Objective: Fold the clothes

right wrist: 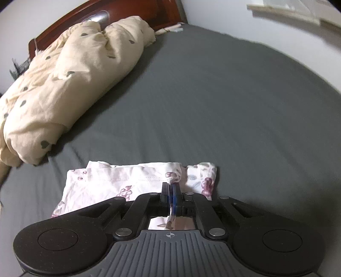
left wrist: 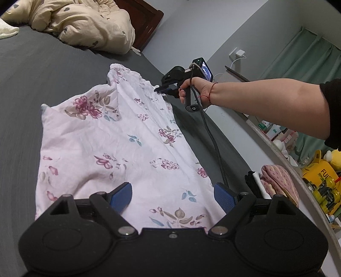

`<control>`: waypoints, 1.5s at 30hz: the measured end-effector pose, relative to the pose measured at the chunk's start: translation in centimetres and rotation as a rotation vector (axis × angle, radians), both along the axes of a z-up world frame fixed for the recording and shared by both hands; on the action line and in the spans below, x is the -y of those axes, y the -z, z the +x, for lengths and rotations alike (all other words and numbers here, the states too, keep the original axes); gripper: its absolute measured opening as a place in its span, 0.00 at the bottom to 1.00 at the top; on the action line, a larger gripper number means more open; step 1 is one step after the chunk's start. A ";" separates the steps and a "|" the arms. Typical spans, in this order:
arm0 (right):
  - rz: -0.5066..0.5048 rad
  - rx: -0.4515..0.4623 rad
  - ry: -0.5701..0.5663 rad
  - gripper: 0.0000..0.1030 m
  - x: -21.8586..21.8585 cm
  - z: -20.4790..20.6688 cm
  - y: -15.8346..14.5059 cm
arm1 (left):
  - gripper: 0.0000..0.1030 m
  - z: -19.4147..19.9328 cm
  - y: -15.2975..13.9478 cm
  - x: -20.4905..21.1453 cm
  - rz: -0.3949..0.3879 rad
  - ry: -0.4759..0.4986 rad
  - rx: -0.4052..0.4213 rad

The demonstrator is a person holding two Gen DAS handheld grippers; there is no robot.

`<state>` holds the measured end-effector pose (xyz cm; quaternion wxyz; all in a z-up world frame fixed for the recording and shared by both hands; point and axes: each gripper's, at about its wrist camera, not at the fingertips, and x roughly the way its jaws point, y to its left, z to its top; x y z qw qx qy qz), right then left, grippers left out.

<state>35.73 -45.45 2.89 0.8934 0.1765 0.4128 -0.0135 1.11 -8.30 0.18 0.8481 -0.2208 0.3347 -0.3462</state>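
A pale pink floral garment (left wrist: pixel 119 140) lies spread on the dark grey bed sheet (left wrist: pixel 32 70). My left gripper (left wrist: pixel 172 191) is open, with its blue pads wide apart just above the garment's near end. My right gripper (left wrist: pixel 158 89) is held at the garment's far right edge. In the right wrist view my right gripper (right wrist: pixel 171 187) is shut on a bunched fold of the garment (right wrist: pixel 110 181), with fabric pinched between the blue pads. The rest of the garment lies flat in front of it.
A crumpled beige duvet (left wrist: pixel 85 25) lies at the head of the bed by the dark wooden headboard (right wrist: pixel 136 10). A small pile of folded clothes (left wrist: pixel 277 181) sits at the bed's right edge. A cluttered shelf (left wrist: pixel 319 176) runs along the right wall.
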 end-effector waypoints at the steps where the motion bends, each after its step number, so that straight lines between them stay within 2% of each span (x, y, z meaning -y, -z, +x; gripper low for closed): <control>1: -0.010 0.008 0.001 0.02 0.0 -0.1 -0.3 | 0.81 -0.1 0.0 0.0 -0.002 0.000 0.000; 6: -0.031 0.016 0.014 0.02 0.7 -0.2 -1.6 | 0.81 -0.9 -0.4 0.0 -0.025 0.049 0.014; 10: -0.044 -0.015 0.054 0.02 1.3 -0.2 -1.0 | 0.81 -2.3 -1.1 0.8 -0.018 0.119 0.054; 13: -0.039 -0.042 0.081 0.02 1.7 -0.2 0.0 | 0.81 -2.8 -1.0 1.5 -0.029 0.158 0.050; 16: -0.042 -0.005 0.110 0.03 1.9 -0.6 0.1 | 0.81 -2.7 -0.7 1.5 -0.034 0.166 0.033; 18: -0.011 0.004 0.117 0.12 2.4 -1.0 -0.2 | 0.81 -2.5 -0.3 1.3 -0.047 0.166 0.009; 21: 0.041 0.029 0.126 0.15 3.7 -2.0 -1.2 | 0.81 -2.4 0.0 1.2 -0.061 0.166 -0.002; 25: 0.133 0.004 0.075 0.15 5.5 -4.6 -2.2 | 0.82 -2.7 -0.2 1.5 -0.044 0.166 0.014; 28: 0.245 -0.036 -0.046 0.15 5.5 -8.0 -2.2 | 0.82 -2.8 -0.2 1.6 -0.038 0.163 0.020; 29: 0.254 -0.044 -0.086 0.15 5.1 -9.1 -2.2 | 0.82 -2.9 -0.2 1.6 -0.037 0.161 0.021; 32: 0.230 -0.094 -0.169 0.15 3.6 -12.2 -1.8 | 0.82 -3.0 -0.3 1.6 -0.030 0.156 0.027; 34: 0.251 -0.119 -0.194 0.15 2.8 -13.6 -1.4 | 0.82 -3.1 -0.3 1.7 -0.023 0.153 0.031; 45: 0.187 -0.147 -0.176 0.16 0.9 -14.9 -0.4 | 0.82 -3.3 -0.3 1.6 -0.017 0.139 0.034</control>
